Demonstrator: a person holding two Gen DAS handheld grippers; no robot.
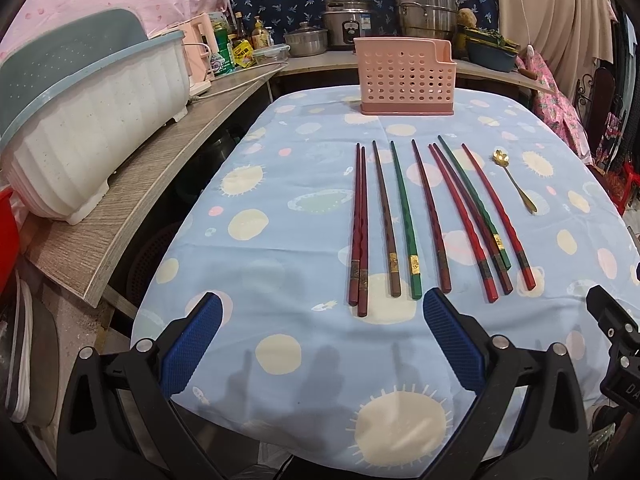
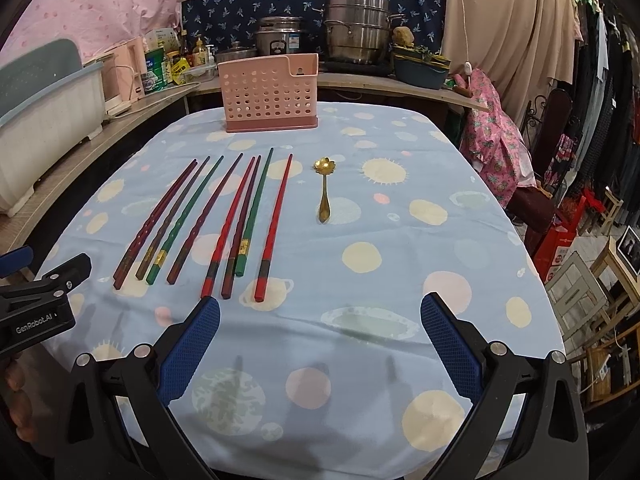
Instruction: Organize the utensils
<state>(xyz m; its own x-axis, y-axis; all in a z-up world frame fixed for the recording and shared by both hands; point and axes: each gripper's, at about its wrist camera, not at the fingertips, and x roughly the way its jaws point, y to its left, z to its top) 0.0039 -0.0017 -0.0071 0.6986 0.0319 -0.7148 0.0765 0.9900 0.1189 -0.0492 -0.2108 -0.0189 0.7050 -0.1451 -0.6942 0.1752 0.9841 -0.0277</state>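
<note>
Several red, brown and green chopsticks (image 1: 424, 216) lie side by side on the blue spotted tablecloth (image 1: 280, 240); they also show in the right wrist view (image 2: 224, 220). A small gold spoon (image 1: 516, 184) lies to their right, also seen in the right wrist view (image 2: 323, 188). A pink perforated utensil holder (image 1: 404, 76) stands upright at the table's far edge, also in the right wrist view (image 2: 270, 94). My left gripper (image 1: 320, 312) is open and empty, just short of the chopsticks' near ends. My right gripper (image 2: 320, 312) is open and empty, near the table's front.
A white and blue dish rack (image 1: 80, 120) sits on a wooden shelf (image 1: 140, 208) at the left. Pots (image 1: 424, 4), a rice cooker (image 1: 348, 20) and bottles (image 1: 240, 40) crowd the back counter. Chairs and clutter (image 2: 580, 272) stand right of the table.
</note>
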